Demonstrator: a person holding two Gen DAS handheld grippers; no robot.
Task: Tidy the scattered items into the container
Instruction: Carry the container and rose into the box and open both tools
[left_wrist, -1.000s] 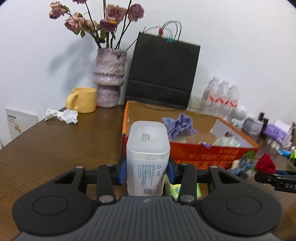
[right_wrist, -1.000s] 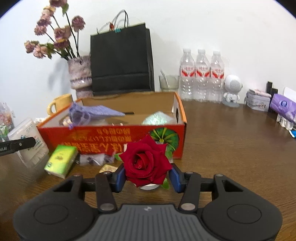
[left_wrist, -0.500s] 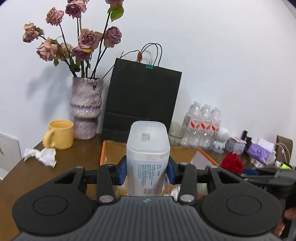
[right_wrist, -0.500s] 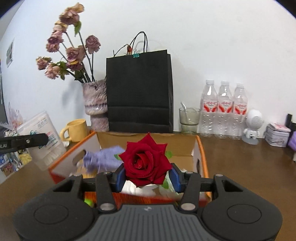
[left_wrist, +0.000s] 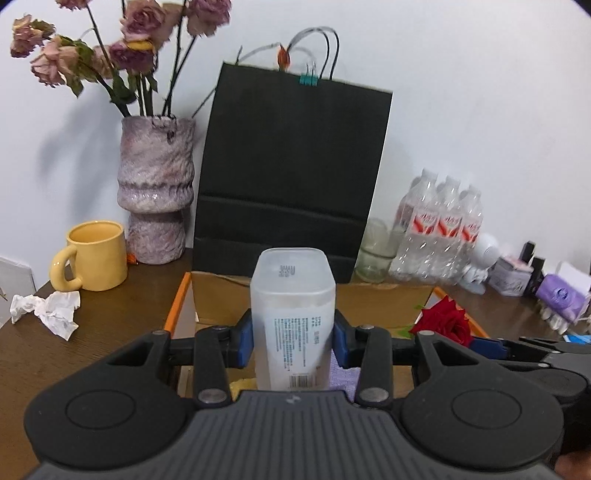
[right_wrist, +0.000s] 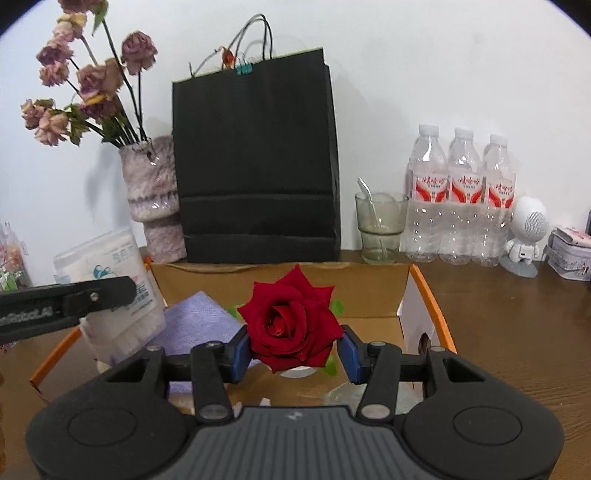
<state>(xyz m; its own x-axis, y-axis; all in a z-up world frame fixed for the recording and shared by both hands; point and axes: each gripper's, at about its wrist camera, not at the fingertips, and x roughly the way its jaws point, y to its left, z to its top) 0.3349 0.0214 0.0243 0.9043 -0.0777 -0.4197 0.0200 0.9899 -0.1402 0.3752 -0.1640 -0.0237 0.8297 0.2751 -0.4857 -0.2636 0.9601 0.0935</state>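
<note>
My left gripper (left_wrist: 293, 341) is shut on a white plastic swab box (left_wrist: 293, 317) and holds it upright above the left part of the orange cardboard box (left_wrist: 177, 306). My right gripper (right_wrist: 294, 349) is shut on a red rose (right_wrist: 291, 319) above the middle of the same box (right_wrist: 424, 291). The rose also shows in the left wrist view (left_wrist: 445, 323), and the swab box in the right wrist view (right_wrist: 110, 288). A purple cloth (right_wrist: 199, 325) lies inside the box.
Behind the box stand a black paper bag (right_wrist: 255, 162), a vase of dried flowers (left_wrist: 155, 195), a yellow mug (left_wrist: 94, 256), a glass (right_wrist: 380, 227) and three water bottles (right_wrist: 461, 199). Crumpled tissue (left_wrist: 46, 308) lies at the left. Small items line the right edge.
Both grippers rose from table level and moved forward over the orange box, each carrying its item. The box now lies directly under them.
</note>
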